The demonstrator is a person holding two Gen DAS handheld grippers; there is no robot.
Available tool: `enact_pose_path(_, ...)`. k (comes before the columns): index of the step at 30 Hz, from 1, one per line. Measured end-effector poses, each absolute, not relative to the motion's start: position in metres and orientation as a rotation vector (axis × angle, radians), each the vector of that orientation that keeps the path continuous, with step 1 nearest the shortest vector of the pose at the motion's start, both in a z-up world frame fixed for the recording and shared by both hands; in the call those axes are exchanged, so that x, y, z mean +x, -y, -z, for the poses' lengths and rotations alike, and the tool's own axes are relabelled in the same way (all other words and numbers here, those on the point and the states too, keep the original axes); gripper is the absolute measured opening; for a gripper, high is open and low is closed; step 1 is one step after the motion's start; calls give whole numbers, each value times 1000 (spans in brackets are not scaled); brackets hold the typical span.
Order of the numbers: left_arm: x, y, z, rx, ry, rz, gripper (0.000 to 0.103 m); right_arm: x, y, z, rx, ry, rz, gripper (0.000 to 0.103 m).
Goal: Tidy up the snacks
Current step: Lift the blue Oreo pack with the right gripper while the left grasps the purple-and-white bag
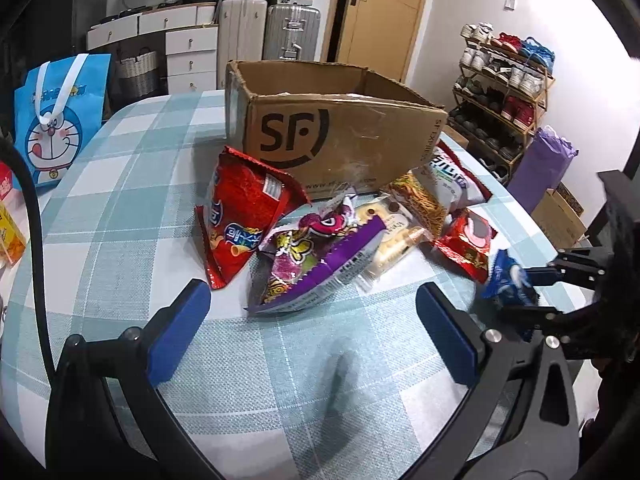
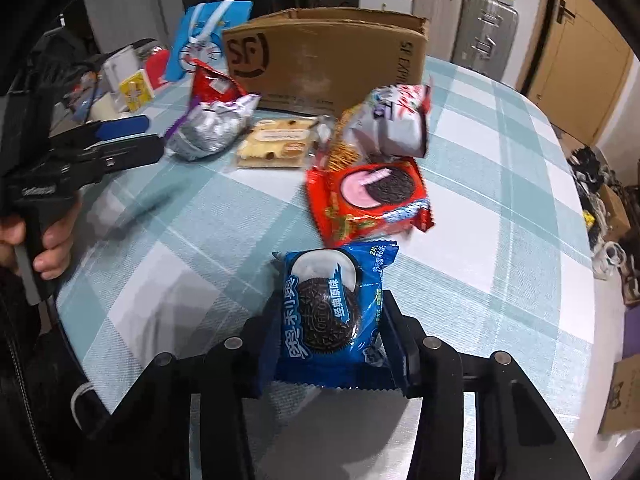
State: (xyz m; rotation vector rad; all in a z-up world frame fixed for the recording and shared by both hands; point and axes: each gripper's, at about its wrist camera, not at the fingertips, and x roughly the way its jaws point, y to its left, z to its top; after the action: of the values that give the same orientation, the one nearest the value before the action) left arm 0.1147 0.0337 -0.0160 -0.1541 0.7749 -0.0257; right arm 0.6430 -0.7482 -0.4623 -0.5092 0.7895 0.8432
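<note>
The right gripper (image 2: 332, 344) pinches a blue Oreo packet (image 2: 334, 312) between its 2 fingers, held above the checked tablecloth (image 2: 500, 240). The left gripper (image 1: 312, 332) hangs over the cloth with fingers spread wide, gripping nothing. The other snacks, among them a red Oreo packet (image 2: 372, 200) and a red chip bag (image 1: 244, 216), lie heaped just in front of the open SF cardboard box (image 1: 340, 136).

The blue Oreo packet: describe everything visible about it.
The blue Oreo packet is a small glossy plastic wrapper, sealed, printed with a dark sandwich cookie and white lettering. It is clamped at both sides between the right tongs, held above the checked tablecloth. Only the tongs appear to touch it.
</note>
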Motion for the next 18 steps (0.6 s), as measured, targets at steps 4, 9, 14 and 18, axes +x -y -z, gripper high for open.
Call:
enact_pose_path(4, 116, -33, 17, -168, -773, 46, 102, 637, 753, 451, -477, -745, -878, 46)
enact_pose_path(9, 114, -26, 15, -145, -762, 58, 102, 634, 763, 429, -362, -684, -942, 46)
enact_pose_path(14, 121, -20, 14, -123, -753, 72, 100, 637, 764, 417, -277, -632, -933, 46)
enact_pose_path(18, 129, -19, 16, -120, -750, 69, 96, 643, 765, 415, -237, -621, -910, 46)
